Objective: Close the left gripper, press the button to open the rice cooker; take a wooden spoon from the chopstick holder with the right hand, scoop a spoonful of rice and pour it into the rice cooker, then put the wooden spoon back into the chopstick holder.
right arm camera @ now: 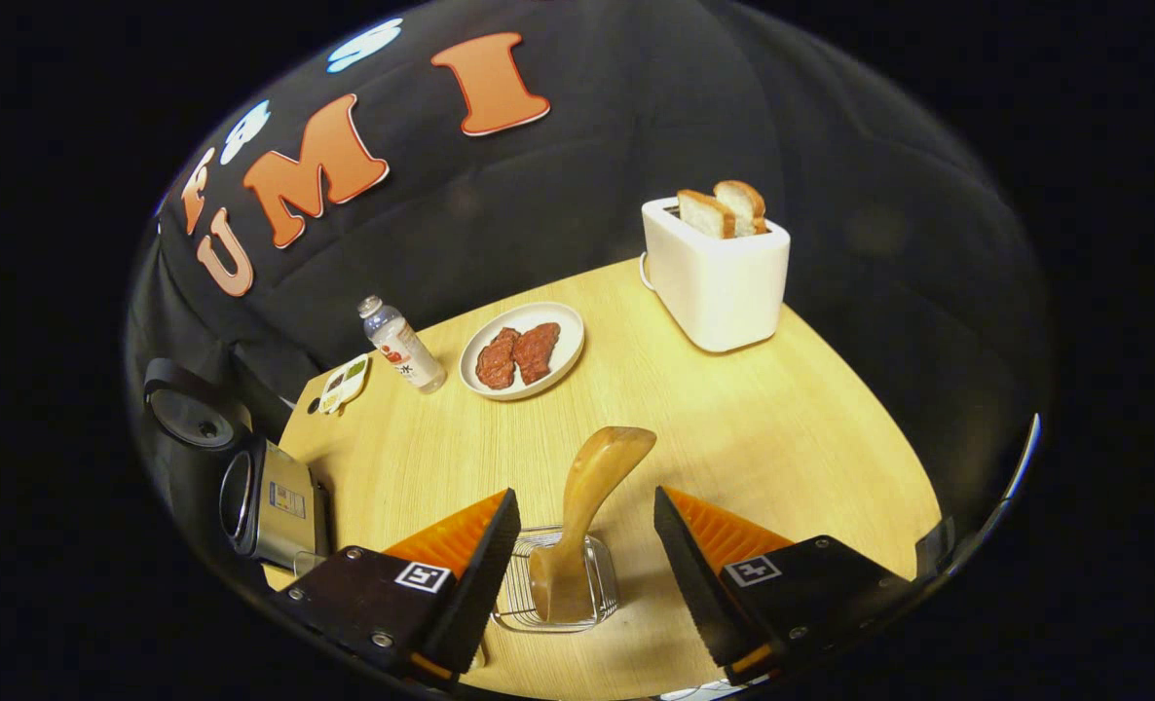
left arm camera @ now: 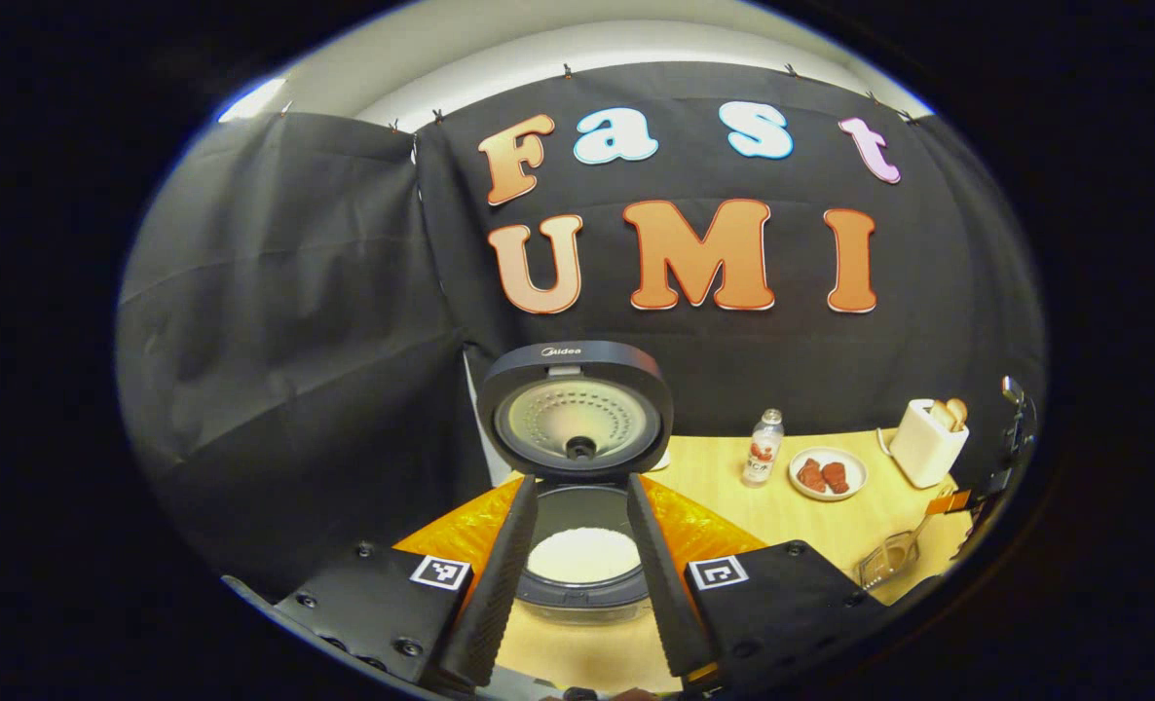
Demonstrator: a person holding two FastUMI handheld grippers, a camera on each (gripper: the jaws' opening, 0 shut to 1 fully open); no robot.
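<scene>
Wooden spoon (right arm camera: 589, 506) stands upright in the holder (right arm camera: 558, 582) on the table (right arm camera: 782, 428), between the right gripper (right arm camera: 585, 555)'s wide-open, empty fingers. Cooker (left arm camera: 577, 487) is already open; left gripper (left arm camera: 577, 584) is parted, empty. Judging by this: close on the handle, lift. Spoon's lower end is hidden.

A pale, matt wood-grain table (right arm camera: 733, 409) lies under my tongs. The spoon (right arm camera: 592, 487) is smooth wood, standing in a wire-metal holder (right arm camera: 558, 584). The cooker (left arm camera: 577, 409) has a dark, smooth plastic lid with a dull metal inner plate. The toaster (right arm camera: 719, 273) looks like matt white plastic; the plate (right arm camera: 524, 350) glossy; the wall (left arm camera: 295, 341) black cloth.
</scene>
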